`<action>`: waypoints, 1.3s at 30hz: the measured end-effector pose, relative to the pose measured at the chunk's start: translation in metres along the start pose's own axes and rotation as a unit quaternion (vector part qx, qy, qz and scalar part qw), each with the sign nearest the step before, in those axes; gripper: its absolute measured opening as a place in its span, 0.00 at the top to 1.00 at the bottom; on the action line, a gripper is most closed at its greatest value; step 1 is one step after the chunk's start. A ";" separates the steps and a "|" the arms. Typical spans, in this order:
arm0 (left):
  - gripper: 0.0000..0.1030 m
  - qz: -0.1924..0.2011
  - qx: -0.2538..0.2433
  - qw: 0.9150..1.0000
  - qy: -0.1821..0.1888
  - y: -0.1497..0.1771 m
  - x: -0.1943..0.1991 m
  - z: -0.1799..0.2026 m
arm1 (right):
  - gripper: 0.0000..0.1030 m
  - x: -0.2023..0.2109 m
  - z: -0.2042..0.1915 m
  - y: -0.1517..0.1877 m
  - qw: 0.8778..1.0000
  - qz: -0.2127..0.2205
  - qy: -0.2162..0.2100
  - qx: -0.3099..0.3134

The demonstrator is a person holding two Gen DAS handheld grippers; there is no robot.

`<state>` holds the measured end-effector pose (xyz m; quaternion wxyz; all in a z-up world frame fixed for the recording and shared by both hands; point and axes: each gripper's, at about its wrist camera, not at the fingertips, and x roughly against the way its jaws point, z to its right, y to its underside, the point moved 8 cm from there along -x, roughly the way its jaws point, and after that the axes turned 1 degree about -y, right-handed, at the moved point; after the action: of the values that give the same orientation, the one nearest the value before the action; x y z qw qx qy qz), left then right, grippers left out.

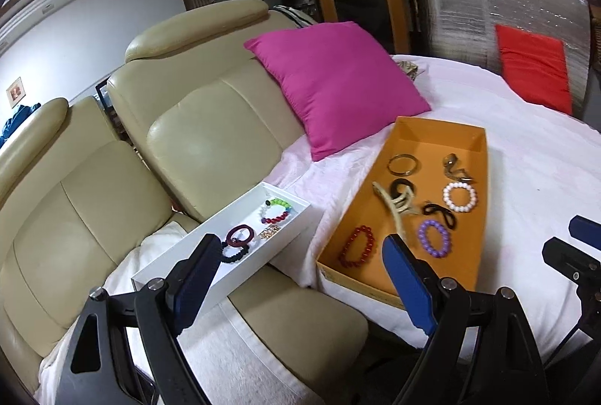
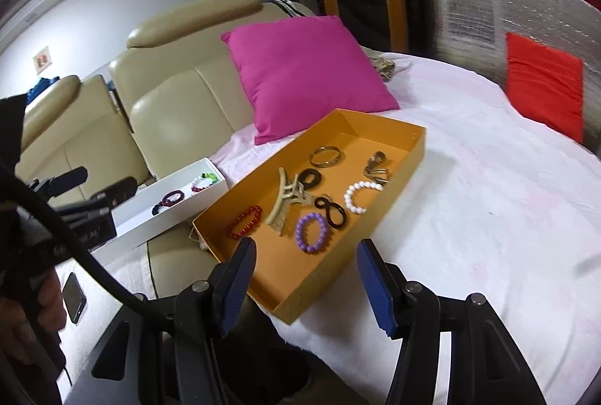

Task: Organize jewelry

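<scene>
An orange box (image 1: pixel 435 131) (image 2: pixel 387 127) on the white-covered table holds a red bead bracelet (image 1: pixel 357 246) (image 2: pixel 245 222), a purple one (image 1: pixel 434 238) (image 2: pixel 311 232), a white one (image 1: pixel 459 196) (image 2: pixel 357 196), a beige hair claw (image 1: pixel 398 206) (image 2: pixel 287 202), dark hair ties, a metal bangle (image 1: pixel 402 164) and silver pieces. A white tray (image 1: pixel 180 255) (image 2: pixel 157 217) on the sofa holds several bracelets. My left gripper (image 1: pixel 300 251) is open and empty, hovering near both containers. My right gripper (image 2: pixel 306 256) is open and empty above the box's near end.
A magenta cushion (image 1: pixel 338 86) leans behind the box. A red cushion (image 1: pixel 533 67) lies at the far right by a silver foil panel. The beige leather sofa (image 1: pixel 112 179) is at left, partly under a white towel (image 1: pixel 233 360). A phone (image 2: pixel 74 296) lies low left.
</scene>
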<state>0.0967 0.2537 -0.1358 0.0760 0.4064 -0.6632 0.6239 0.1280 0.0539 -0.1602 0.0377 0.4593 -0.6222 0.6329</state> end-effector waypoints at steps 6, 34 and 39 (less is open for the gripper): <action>0.15 0.003 0.006 1.000 0.002 0.006 0.019 -0.004 | 0.36 0.025 -0.009 0.000 1.000 -0.004 0.018 -0.005; 0.15 0.051 0.003 0.999 0.001 0.002 0.075 -0.011 | 0.35 0.088 -0.050 0.005 0.994 0.039 0.088 0.041; 0.15 0.052 0.003 0.999 -0.001 0.001 0.076 -0.012 | 0.35 0.090 -0.049 0.004 0.994 0.041 0.091 0.038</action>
<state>0.0412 0.2300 -0.0881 0.0418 0.3723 -0.6816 0.6285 0.0472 0.0463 -0.0968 0.0502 0.3751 -0.6100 0.6962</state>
